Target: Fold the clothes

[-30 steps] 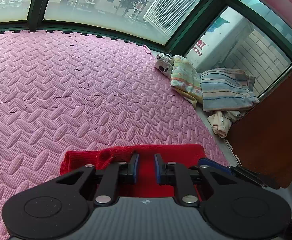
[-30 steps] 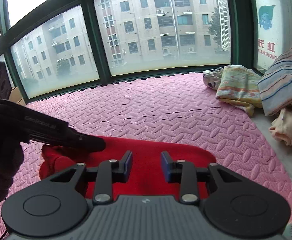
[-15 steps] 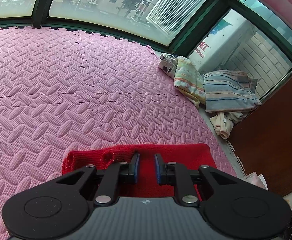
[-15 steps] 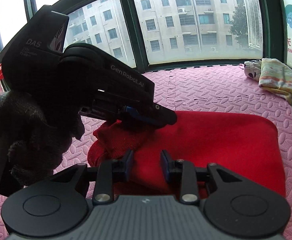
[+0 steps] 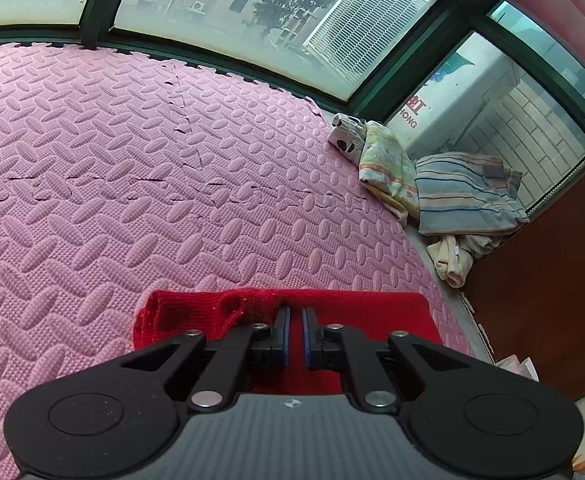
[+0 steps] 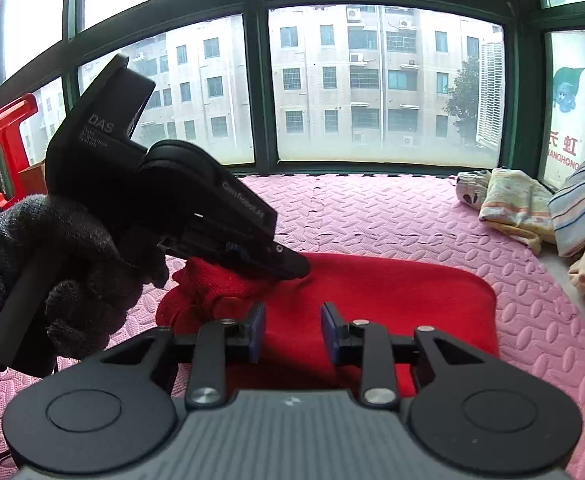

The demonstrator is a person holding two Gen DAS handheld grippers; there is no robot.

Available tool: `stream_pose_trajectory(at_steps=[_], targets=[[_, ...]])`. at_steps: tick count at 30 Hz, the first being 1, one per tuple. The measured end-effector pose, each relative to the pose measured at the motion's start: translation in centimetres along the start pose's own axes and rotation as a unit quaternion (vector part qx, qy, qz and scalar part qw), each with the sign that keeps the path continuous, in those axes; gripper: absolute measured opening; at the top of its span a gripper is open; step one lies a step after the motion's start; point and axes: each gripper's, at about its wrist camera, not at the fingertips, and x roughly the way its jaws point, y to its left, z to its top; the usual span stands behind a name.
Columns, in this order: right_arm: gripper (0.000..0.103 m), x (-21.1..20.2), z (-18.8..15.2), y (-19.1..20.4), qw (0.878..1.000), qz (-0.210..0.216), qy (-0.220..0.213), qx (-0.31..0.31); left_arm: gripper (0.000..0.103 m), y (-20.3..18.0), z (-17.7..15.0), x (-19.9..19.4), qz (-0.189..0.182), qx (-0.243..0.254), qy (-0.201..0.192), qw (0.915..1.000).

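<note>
A red knitted garment lies folded on the pink foam mat; it also shows in the left wrist view. My left gripper has its jaws nearly together with a narrow gap, its tips pressed on a bunched part of the garment's upper edge. From the right wrist view, the left gripper is held by a gloved hand with its tip on the red cloth. My right gripper is open and empty, just above the garment's near edge.
The pink foam mat covers the floor up to the windows. A pile of other clothes lies at the right by the wall, also in the right wrist view. A red chair stands at the far left.
The left gripper's jaws have narrowed on the garment's bunched edge. The right gripper has drawn back and swung left, so the left gripper and gloved hand now fill its left side.
</note>
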Motion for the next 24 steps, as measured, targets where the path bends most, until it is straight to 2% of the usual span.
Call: stream_pose_trajectory(at_steps=[5,8,14,17,19,20,22,24], targets=[[0.031,-2.0,-1.5,-2.9,0.998,-0.051,0.009,0.036,0.009,-0.2,-0.1,0.0,0.004,0.006,-0.001,1.0000],[0.031,-1.9,-3.3,-3.5,0.997,-0.049,0.032,0.056,0.009,-0.5,-0.1,0.1,0.008,0.012,-0.001,0.9999],[0.033,-3.1,-2.9,-2.8,0.997,-0.050,0.016,0.049,0.010,-1.7,-0.5,-1.1,0.024,0.030,-0.006,0.9992],[0.044,-3.7,-2.6,-2.4,0.997,-0.054,0.010,0.045,0.022,-2.4,-1.2,-2.5,0.028,0.040,-0.010,0.9987],[0.054,-4.1,-2.5,-2.1,0.997,-0.055,0.006,0.051,0.041,-2.9,-1.9,-3.5,0.035,0.049,-0.016,0.9980],[0.062,-4.4,-2.5,-2.0,0.997,-0.057,0.004,0.055,0.042,-3.1,-2.2,-4.2,0.038,0.056,-0.021,0.9975],[0.064,-4.8,-2.5,-1.9,0.996,-0.059,-0.001,0.062,0.050,-3.5,-2.9,-5.5,0.045,0.069,-0.029,0.9962],[0.074,-5.2,-2.6,-1.7,0.996,-0.061,-0.005,0.068,0.058,-3.6,-3.6,-6.8,0.060,0.077,-0.035,0.9946]])
